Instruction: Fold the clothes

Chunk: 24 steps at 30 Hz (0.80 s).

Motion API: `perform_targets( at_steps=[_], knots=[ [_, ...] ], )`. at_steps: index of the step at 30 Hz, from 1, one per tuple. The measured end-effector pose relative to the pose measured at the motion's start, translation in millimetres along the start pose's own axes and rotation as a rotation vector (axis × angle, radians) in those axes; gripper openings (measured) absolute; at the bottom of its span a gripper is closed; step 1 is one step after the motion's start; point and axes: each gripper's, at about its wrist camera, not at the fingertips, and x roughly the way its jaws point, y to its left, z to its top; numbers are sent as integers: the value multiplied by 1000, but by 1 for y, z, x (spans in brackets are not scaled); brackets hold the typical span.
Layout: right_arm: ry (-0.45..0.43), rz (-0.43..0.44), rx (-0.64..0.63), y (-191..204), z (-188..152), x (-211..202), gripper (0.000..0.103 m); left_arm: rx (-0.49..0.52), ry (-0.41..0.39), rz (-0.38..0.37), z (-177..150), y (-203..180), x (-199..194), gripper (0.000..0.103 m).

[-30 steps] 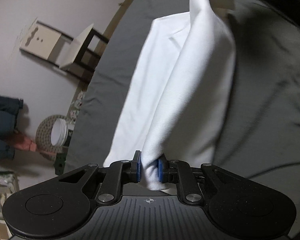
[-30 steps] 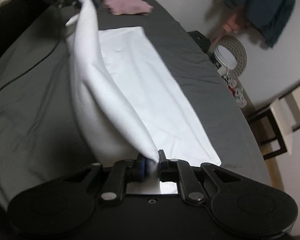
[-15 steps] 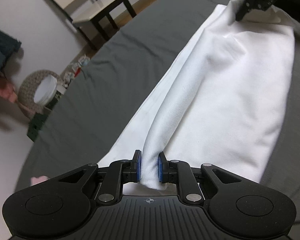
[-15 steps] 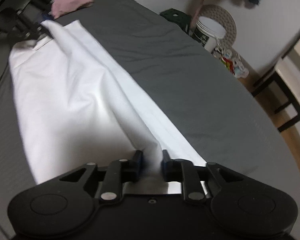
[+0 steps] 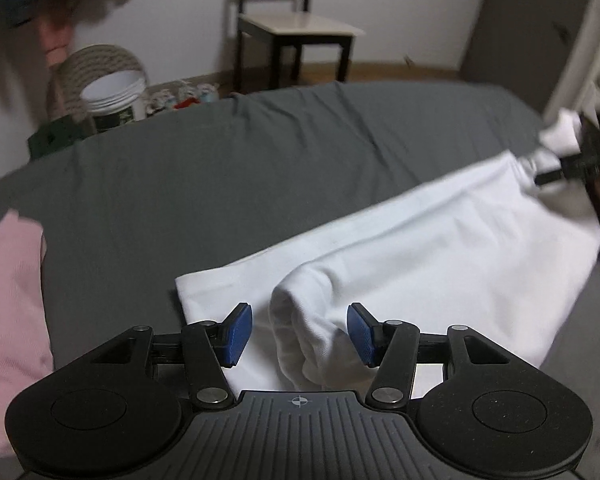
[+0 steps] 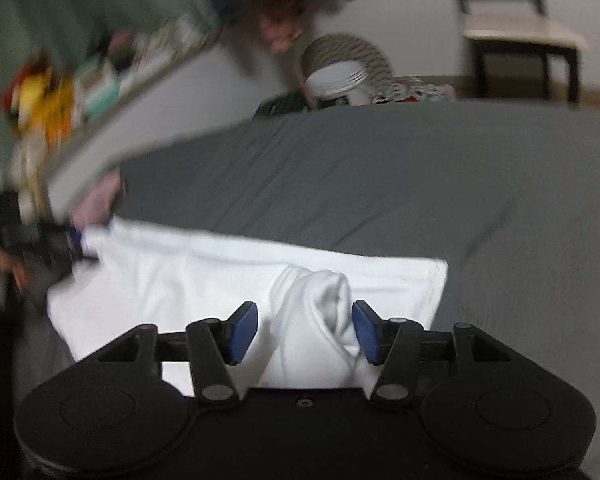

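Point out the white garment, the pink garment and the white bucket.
white garment [image 5: 440,248]: left wrist view, on the flat upper layer.
pink garment [image 5: 8,300]: left wrist view, on its middle, at the left edge of the picture.
white bucket [image 5: 114,98]: left wrist view, on its side wall below the rim.

Both grippers, left and right, are letting go: their jaws are now standing wide apart. The white cloth is now lying folded on the bed.

Folded cloth on bed, garment to its left.
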Motion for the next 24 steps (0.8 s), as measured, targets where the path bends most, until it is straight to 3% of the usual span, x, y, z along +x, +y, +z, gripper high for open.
perform_targets(
  at_steps=[2,5,7,9,15,19,24],
  knots=[
    [-42,50,98,-13,-2,0,46,-91,-40,-21,-5,6,-1,54],
    [-59,67,162,-24,-2,5,30,-219,-85,-63,-14,14,3,51],
    [-62,51,151,-24,-2,6,19,-236,-77,-47,-19,13,9,25],
    [-64,33,132,-23,-1,6,16,-224,-86,-3,-22,8,9,18],
    [-120,6,60,-8,10,-3,15,-172,-132,56,-15,0,0,18],
    [-136,-24,101,-15,12,5,14,-193,-155,73,-4,8,-2,18],
    [-111,-62,136,-27,8,25,14,-216,-99,111,-5,14,22,18]
  ],
)
